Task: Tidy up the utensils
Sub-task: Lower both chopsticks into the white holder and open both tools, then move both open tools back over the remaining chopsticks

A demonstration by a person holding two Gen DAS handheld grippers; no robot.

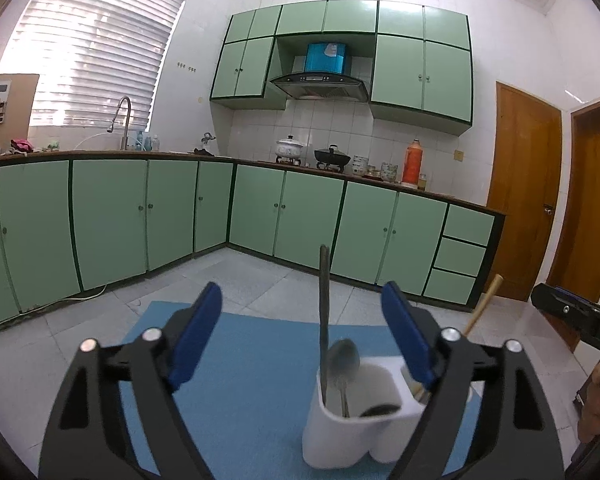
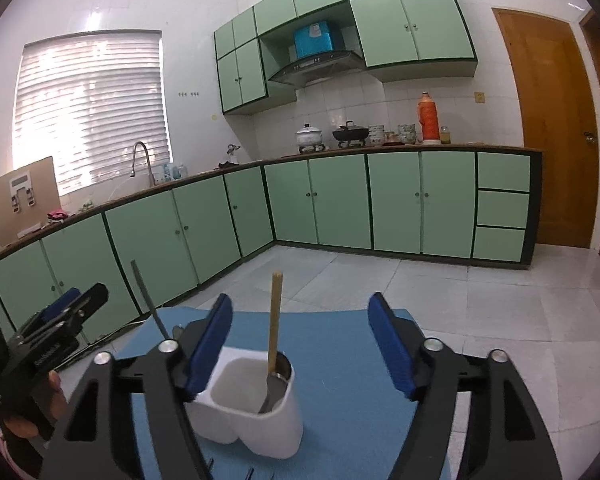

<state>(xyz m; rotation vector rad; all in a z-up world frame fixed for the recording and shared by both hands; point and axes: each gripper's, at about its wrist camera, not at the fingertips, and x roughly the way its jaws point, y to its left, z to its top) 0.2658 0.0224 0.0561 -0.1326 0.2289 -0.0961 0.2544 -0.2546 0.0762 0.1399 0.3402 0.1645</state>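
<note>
Both the left tool (image 1: 302,336) and right tool (image 2: 300,346) are spread and empty above the filled holder (image 2: 256,404), so sorting looks finished; next, withdraw.

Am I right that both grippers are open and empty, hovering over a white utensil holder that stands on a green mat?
Not quite: the mat is blue, not green, as the right wrist view shows. The rest holds: the left gripper and right gripper are open and empty above the white utensil holder.
</note>
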